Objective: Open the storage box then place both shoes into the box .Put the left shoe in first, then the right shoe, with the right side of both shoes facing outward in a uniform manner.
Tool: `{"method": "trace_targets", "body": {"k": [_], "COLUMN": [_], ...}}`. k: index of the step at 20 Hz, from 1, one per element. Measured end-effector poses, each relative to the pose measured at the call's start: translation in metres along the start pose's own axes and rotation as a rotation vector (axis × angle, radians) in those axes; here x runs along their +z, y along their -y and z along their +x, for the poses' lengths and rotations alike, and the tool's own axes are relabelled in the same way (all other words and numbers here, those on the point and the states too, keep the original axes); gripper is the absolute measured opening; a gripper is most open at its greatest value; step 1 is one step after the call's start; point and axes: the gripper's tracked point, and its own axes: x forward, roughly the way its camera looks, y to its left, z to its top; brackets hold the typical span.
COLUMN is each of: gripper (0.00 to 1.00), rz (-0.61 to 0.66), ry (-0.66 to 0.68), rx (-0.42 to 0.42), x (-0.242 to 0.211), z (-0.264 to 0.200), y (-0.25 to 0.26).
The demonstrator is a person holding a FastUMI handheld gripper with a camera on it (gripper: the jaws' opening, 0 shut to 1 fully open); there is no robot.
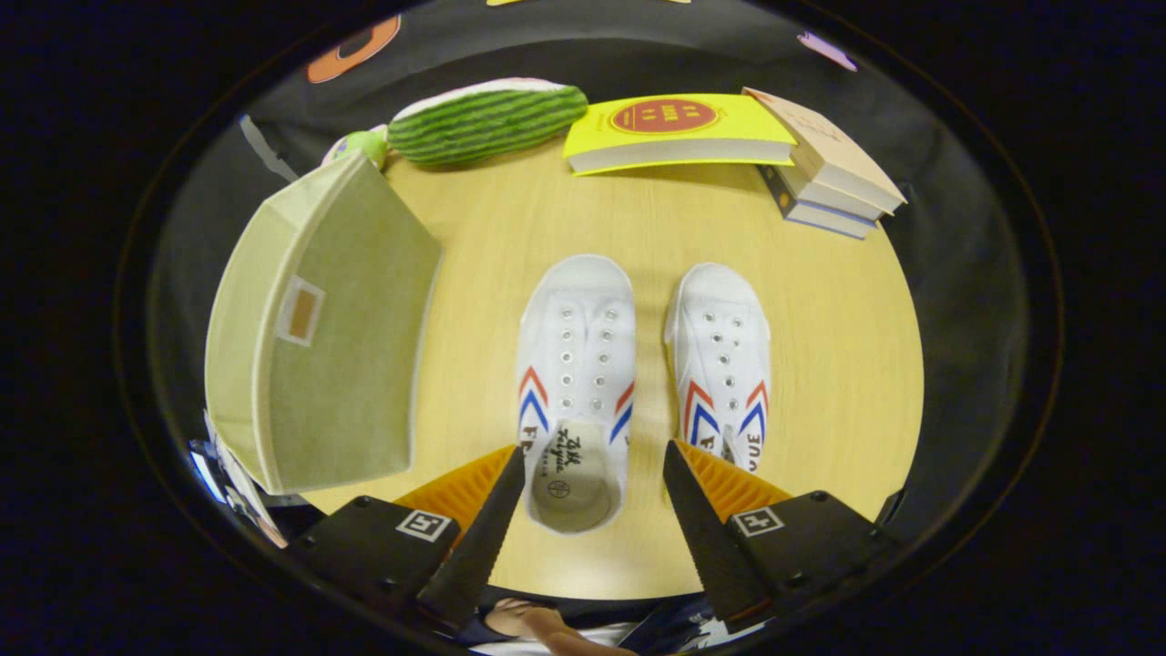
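High gripper view, facing steeply down onto the table (820, 364).
It rides behind the spread-apart fingers of the gripper (594, 460), above the table's near edge (one view, so nothing shared), close over the shoes (574, 364), books (674, 132) at the far edge.

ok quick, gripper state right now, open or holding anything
Gripper: open, holding nothing; its fingers straddle the heel of the left shoe on the table, not pressing on it.
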Motion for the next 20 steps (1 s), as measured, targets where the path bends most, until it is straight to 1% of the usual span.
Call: {"method": "trace_targets", "body": {"k": [4,5,7,8,9,10,11,12,13,14,16,20], "gripper": [0.95,0.94,0.82,0.72,0.67,0.52,0.38,0.26,0.23,0.15,0.06,0.06], "rz": [-0.031,-0.018,-0.008,-0.003,0.001,0.002,0.022,0.021,0.021,0.038,0.070,0.132], "ry": [0.005,0.017,-0.006,-0.019,-0.030,-0.056,-0.068,-0.063,-0.058,-0.050,-0.051,-0.044], "rx": [0.001,0.017,0.028,0.036,0.067,0.097,0.120,0.138,0.155,0.173,0.215,0.297], "x": [0.004,0.007,0.007,0.007,0.008,0.003,0.002,0.004,0.004,0.004,0.003,0.006], "z": [0.022,0.028,0.039,0.046,0.051,0.060,0.057,0.060,0.059,0.058,0.056,0.042], "y": [0.015,0.014,0.015,0.015,0.009,0.006,0.003,0.001,0.001,-0.001,-0.002,-0.011]}}
